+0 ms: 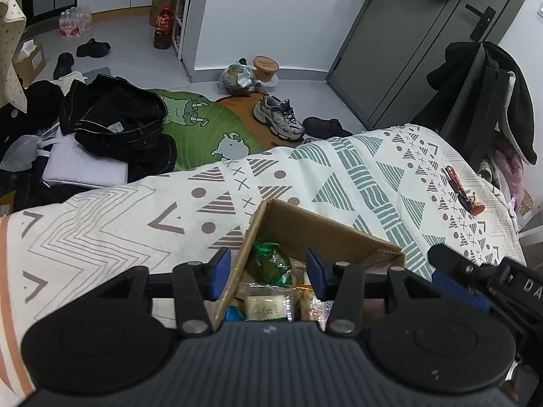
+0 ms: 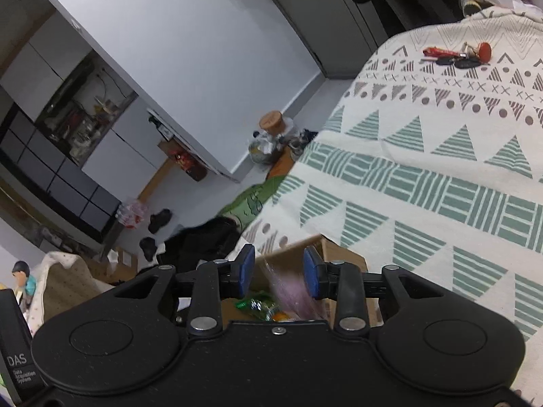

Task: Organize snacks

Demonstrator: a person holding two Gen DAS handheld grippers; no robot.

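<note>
An open cardboard box (image 1: 325, 234) sits on the patterned cloth (image 1: 135, 210) and holds several snack packets. Among them are a green packet (image 1: 271, 261), a clear packet with a pale cake (image 1: 268, 305) and a blue one (image 1: 234, 313). My left gripper (image 1: 268, 273) is open just above the box, its fingers on either side of the box's left wall (image 1: 242, 264). The right gripper (image 2: 279, 271) is open over the same box (image 2: 339, 254). A blurred pink packet (image 2: 292, 291) shows between its pads, above a green packet (image 2: 258, 305). Its body also shows in the left wrist view (image 1: 475, 278).
A bunch of keys with a red tag (image 1: 461, 190) (image 2: 454, 56) lies on the cloth far right. Beyond the cloth's edge the floor holds a green rug (image 1: 203, 129), dark clothes (image 1: 118, 118), sneakers (image 1: 278, 117) and bags. A coat-draped chair (image 1: 485, 101) stands at the right.
</note>
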